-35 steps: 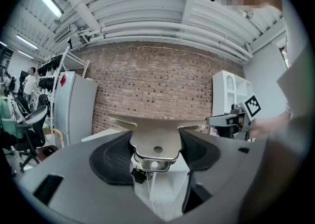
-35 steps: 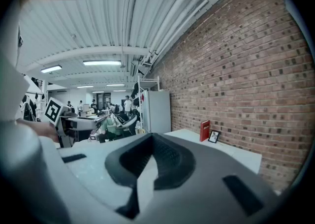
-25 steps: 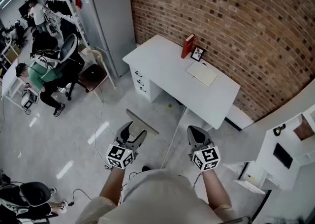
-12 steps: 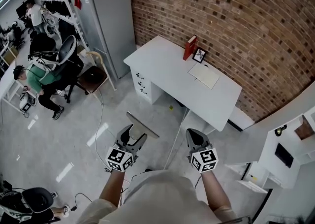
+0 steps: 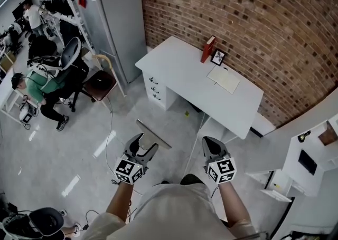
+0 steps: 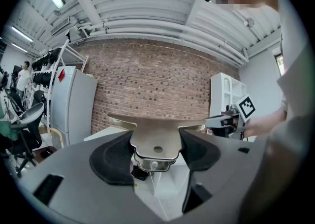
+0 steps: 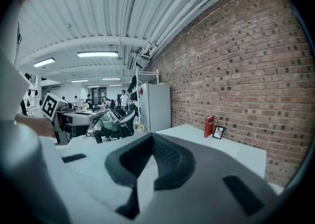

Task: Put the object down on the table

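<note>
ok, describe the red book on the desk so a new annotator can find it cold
Start at the brick wall and find the white desk set against it. At the desk's back edge the red book stands upright. Its neighbours are a small black-framed picture and a flat pale notebook; it alone is red and tall.

We see a white table [image 5: 185, 75], a red book [image 5: 209, 49] at its far edge, a red-brown brick-patterned wall [image 5: 253, 12], and our dull beige metal object [image 6: 156, 142].
</note>
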